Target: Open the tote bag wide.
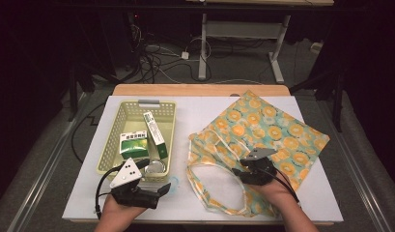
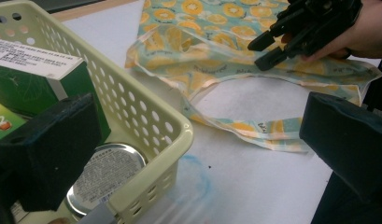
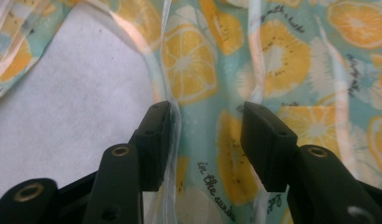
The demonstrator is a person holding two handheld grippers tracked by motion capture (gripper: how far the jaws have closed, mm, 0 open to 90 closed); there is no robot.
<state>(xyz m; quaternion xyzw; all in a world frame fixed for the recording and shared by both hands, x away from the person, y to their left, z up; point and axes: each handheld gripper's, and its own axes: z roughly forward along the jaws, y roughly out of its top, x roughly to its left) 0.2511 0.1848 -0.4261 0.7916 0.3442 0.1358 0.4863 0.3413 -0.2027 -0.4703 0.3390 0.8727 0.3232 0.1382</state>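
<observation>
Lemon-print bag [image 3: 226,70] printed "in the sunshine", right tongs [image 3: 205,140] angled down, half-open astride its fabric, left tongs [image 2: 198,140] wide, level beside basket [image 2: 146,116]

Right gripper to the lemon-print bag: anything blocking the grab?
Nothing visible. The right gripper is down on the lemon-print bag near its mouth, jaws parted with a strip of the fabric between them and no other object there. The basket and left gripper sit off to the side.
</observation>
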